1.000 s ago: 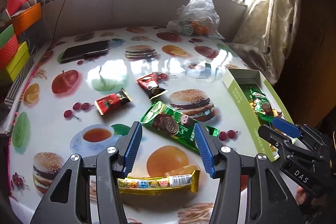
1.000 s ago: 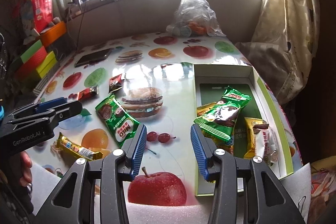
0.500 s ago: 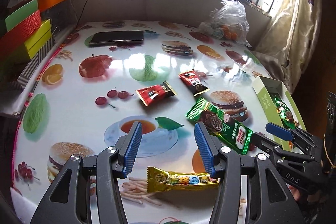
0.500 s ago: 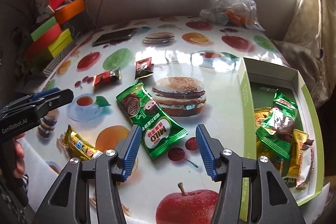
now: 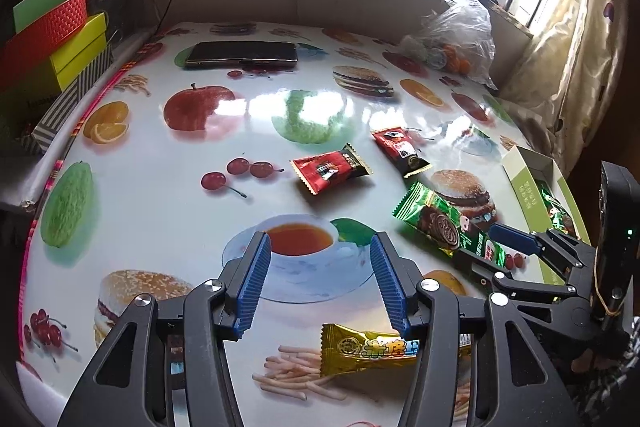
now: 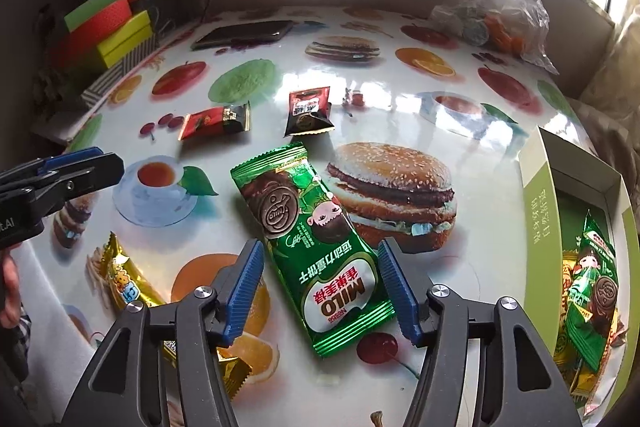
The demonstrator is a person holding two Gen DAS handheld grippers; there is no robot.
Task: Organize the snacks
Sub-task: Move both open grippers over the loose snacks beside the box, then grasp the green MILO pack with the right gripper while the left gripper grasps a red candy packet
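Your left gripper (image 5: 318, 283) gapes wide and empty over the printed teacup on the table (image 5: 160, 211), while your right gripper (image 6: 320, 289) stands equally wide, straddling the near end of the green Milo packet (image 6: 310, 239) without touching, left of the green box (image 6: 538, 203).

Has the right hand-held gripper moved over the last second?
Yes. The right hand-held gripper swung left, away from the box, and now straddles the green Milo packet beside the printed burger, jaws open.
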